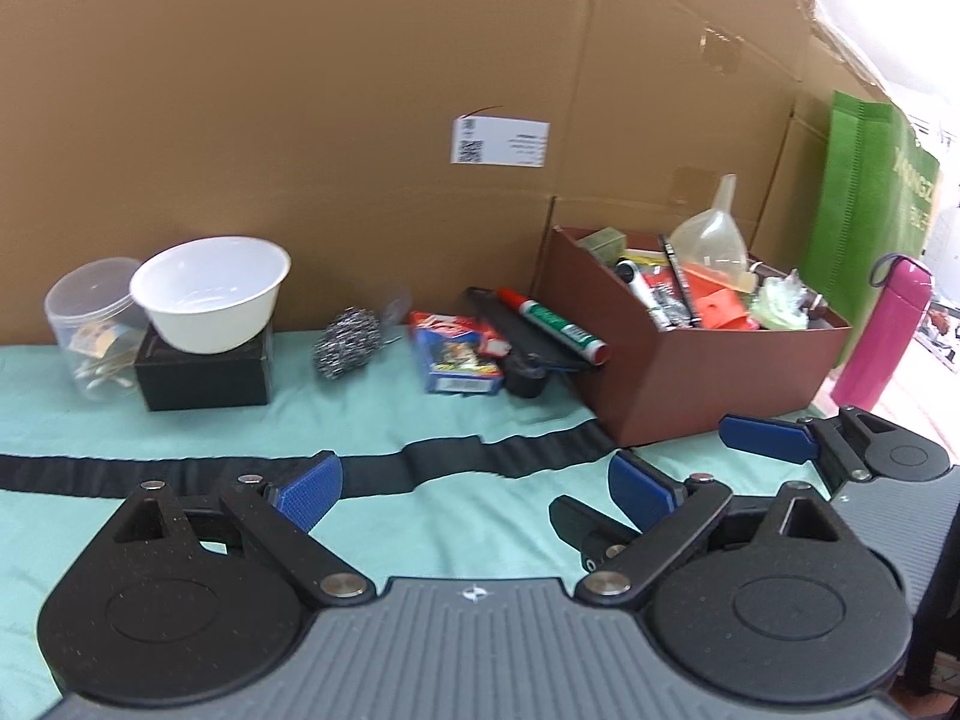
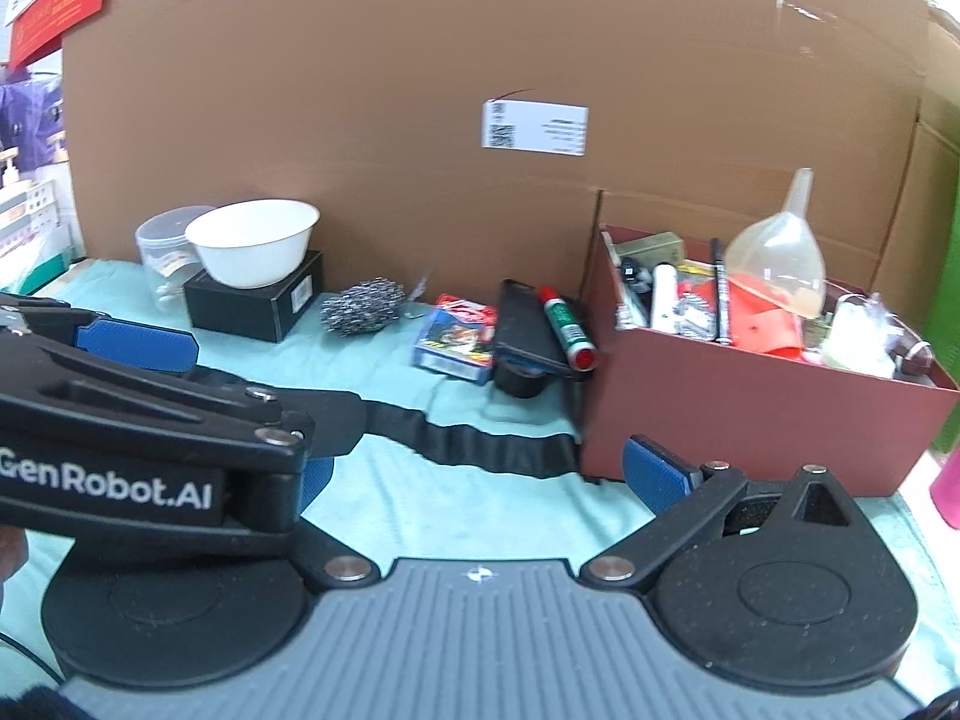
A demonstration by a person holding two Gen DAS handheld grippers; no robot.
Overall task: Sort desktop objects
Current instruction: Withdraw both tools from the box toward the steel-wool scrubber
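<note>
Left gripper (image 1: pixel 474 495) lowest in frame, jaws spread wide, nothing between blue pads (image 1: pixel 312 489), hovering level just above teal cloth (image 1: pixel 180 420). Right gripper (image 2: pixel 480 474) same pose beside it, also wide and empty; its finger visible at right edge of left view, left unit crossing the left side of right view. Black strap (image 1: pixel 456 456) lying across cloth just ahead of both. Further back against cardboard wall (image 1: pixel 300 90): clear jar (image 1: pixel 90 324), white bowl (image 1: pixel 210 294) sitting on black box (image 1: pixel 204 369), steel scourer (image 1: pixel 348 345), card pack (image 1: pixel 456 357), green marker (image 1: pixel 555 324) resting on black case (image 1: pixel 528 336). Brown bin (image 1: pixel 708 384) at right, touching strap end, stuffed with items, clear funnel (image 1: pixel 711 234) upside down on top. Pink bottle (image 1: pixel 888 330) standing right of bin.
</note>
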